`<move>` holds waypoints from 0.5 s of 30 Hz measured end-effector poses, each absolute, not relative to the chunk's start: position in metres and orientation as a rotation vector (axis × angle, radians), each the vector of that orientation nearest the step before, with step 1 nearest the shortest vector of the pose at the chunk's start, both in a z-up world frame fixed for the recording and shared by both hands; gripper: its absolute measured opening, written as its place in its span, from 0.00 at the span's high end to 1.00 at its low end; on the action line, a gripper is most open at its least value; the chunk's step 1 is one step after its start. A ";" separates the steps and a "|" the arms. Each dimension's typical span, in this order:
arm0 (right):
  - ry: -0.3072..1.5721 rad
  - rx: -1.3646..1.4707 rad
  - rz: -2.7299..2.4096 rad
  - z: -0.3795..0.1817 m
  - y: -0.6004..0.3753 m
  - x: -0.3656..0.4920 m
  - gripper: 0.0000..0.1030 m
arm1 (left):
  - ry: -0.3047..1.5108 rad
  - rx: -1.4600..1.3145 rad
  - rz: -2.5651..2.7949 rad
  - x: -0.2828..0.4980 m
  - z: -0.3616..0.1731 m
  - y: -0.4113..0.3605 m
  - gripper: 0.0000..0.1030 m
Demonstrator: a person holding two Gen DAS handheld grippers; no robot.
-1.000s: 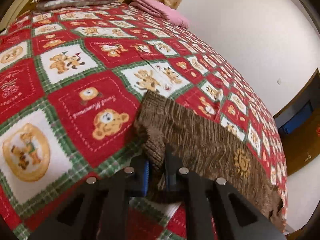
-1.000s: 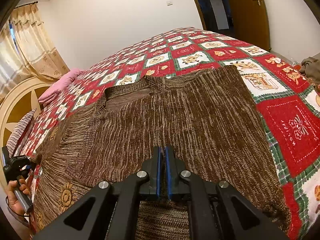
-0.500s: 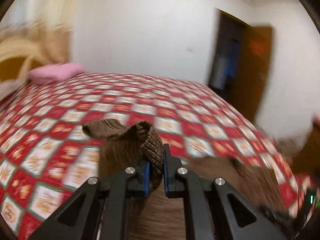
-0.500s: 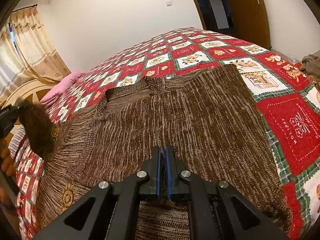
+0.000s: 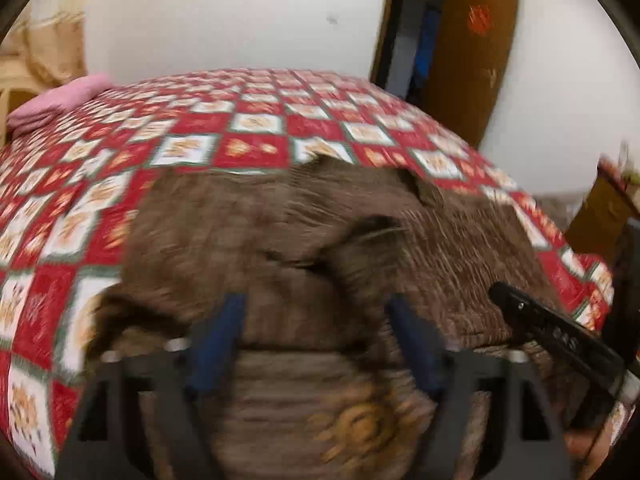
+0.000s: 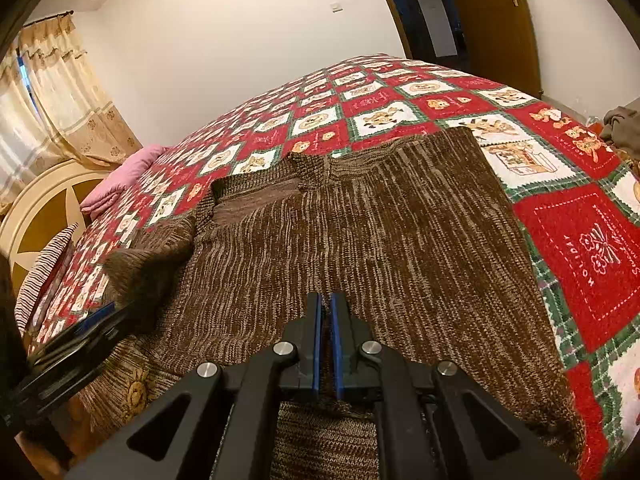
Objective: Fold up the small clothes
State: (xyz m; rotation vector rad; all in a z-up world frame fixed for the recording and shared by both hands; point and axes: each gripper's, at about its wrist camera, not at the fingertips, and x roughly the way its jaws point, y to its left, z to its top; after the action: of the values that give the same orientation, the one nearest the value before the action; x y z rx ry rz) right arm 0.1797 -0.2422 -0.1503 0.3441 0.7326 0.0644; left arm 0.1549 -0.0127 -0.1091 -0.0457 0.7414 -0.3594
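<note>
One brown knit sweater (image 6: 360,240), one red patchwork quilt (image 6: 580,240) under it, two grippers, left gripper (image 5: 316,340) at 6 o'clock, right gripper (image 6: 325,344) at 6 o'clock, one pink pillow (image 6: 120,180) at 9 o'clock, one striped pillow (image 6: 44,272), one wooden door (image 6: 488,20) at 1 o'clock, one curtain (image 6: 60,100)

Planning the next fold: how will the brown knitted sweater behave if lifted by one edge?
The brown knitted sweater will likely go floppy: its sleeve already lies slumped and bunched. The thick knit suggests some weight and drag on the quilt, so it probably won't slip from the right gripper.
</note>
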 end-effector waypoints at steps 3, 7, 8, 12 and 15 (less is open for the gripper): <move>0.743 0.365 0.072 -0.150 -0.245 0.182 0.95 | 0.719 -0.086 -0.290 0.144 -0.110 0.026 0.21; 0.800 0.370 0.061 -0.135 -0.240 0.190 0.95 | 0.751 -0.176 -0.108 0.152 -0.131 0.076 0.20; 0.783 0.384 0.086 -0.129 -0.236 0.190 0.95 | 0.782 -0.216 -0.089 0.157 -0.138 0.084 0.21; 0.747 0.380 0.229 -0.103 -0.197 0.193 0.73 | 0.764 -0.365 -0.097 0.155 -0.140 0.100 0.22; 0.735 0.280 0.302 -0.095 -0.159 0.199 0.25 | 0.761 -0.316 -0.034 0.155 -0.133 0.091 0.22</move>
State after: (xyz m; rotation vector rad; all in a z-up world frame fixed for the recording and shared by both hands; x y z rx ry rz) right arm 0.1991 -0.1592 -0.0951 0.2797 0.7347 0.3024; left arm 0.1552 0.0912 -0.1332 -0.3162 0.7615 -0.0335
